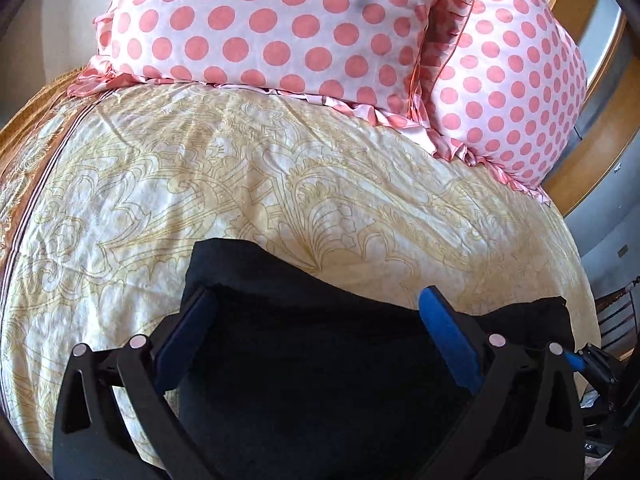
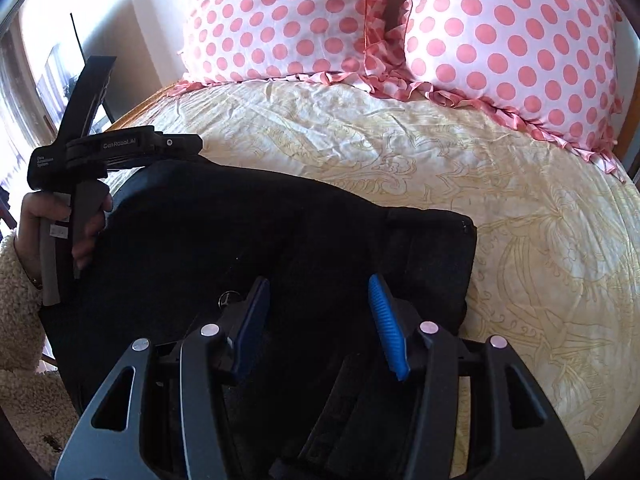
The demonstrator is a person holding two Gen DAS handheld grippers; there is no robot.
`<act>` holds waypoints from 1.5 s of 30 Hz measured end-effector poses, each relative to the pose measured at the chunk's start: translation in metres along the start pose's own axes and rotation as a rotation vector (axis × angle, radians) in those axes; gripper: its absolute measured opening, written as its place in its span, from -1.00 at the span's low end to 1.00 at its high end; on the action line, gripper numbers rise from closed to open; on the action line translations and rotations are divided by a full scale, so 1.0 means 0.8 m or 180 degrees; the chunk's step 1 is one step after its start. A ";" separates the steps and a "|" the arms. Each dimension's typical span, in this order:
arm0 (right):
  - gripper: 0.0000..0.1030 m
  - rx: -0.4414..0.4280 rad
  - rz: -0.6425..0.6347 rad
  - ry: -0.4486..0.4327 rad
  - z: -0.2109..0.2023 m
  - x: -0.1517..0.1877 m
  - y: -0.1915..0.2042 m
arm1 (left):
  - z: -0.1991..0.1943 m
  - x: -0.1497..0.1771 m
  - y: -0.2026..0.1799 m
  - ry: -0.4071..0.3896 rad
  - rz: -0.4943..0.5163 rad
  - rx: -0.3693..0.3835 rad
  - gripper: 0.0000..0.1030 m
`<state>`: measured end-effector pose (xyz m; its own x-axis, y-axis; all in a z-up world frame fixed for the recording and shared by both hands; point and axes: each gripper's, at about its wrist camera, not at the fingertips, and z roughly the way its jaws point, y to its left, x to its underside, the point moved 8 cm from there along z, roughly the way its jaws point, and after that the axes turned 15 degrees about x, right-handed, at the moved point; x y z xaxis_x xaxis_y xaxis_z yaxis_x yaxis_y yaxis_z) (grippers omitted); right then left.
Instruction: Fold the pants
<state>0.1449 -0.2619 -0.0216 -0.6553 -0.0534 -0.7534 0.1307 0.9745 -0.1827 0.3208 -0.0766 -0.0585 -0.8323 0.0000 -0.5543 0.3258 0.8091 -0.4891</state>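
Note:
Black pants point(image 1: 320, 360) lie on the cream patterned bedspread point(image 1: 240, 184) at the near edge of the bed; in the right wrist view the pants point(image 2: 248, 232) spread from lower left to a squared end at the right. My left gripper point(image 1: 318, 300) is open, its blue pads over the pants. My right gripper point(image 2: 318, 286) is open over the pants. The left gripper's body point(image 2: 112, 148) shows in the right wrist view at the pants' left side, held by a hand.
Two white pillows with pink dots point(image 1: 280, 28) point(image 2: 512, 40) lie at the head of the bed. A wooden bed frame point(image 1: 592, 152) curves at the right. A window and wall lie left in the right wrist view.

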 end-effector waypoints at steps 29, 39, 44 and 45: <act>0.39 -0.0187 0.0604 0.0323 -0.033 0.062 -0.064 | -0.093 0.154 -0.069 0.0295 0.0415 0.0335 0.96; 0.32 -0.0316 0.0362 0.0134 -0.038 0.060 -0.048 | -0.088 0.161 -0.068 0.0329 0.0495 0.0283 0.96; 0.29 -0.0161 0.0008 -0.0124 -0.046 0.052 -0.030 | -0.084 0.164 -0.069 0.0359 0.0584 0.0206 0.96; 0.30 -0.0167 -0.0006 -0.0071 -0.039 0.053 -0.029 | -0.083 0.164 -0.069 0.0362 0.0605 0.0192 0.96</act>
<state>0.0910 -0.2798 -0.0295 -0.6386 -0.0596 -0.7672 0.0898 0.9844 -0.1512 0.1633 -0.0825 -0.0595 -0.7975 0.2183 -0.5625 0.5051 0.7515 -0.4244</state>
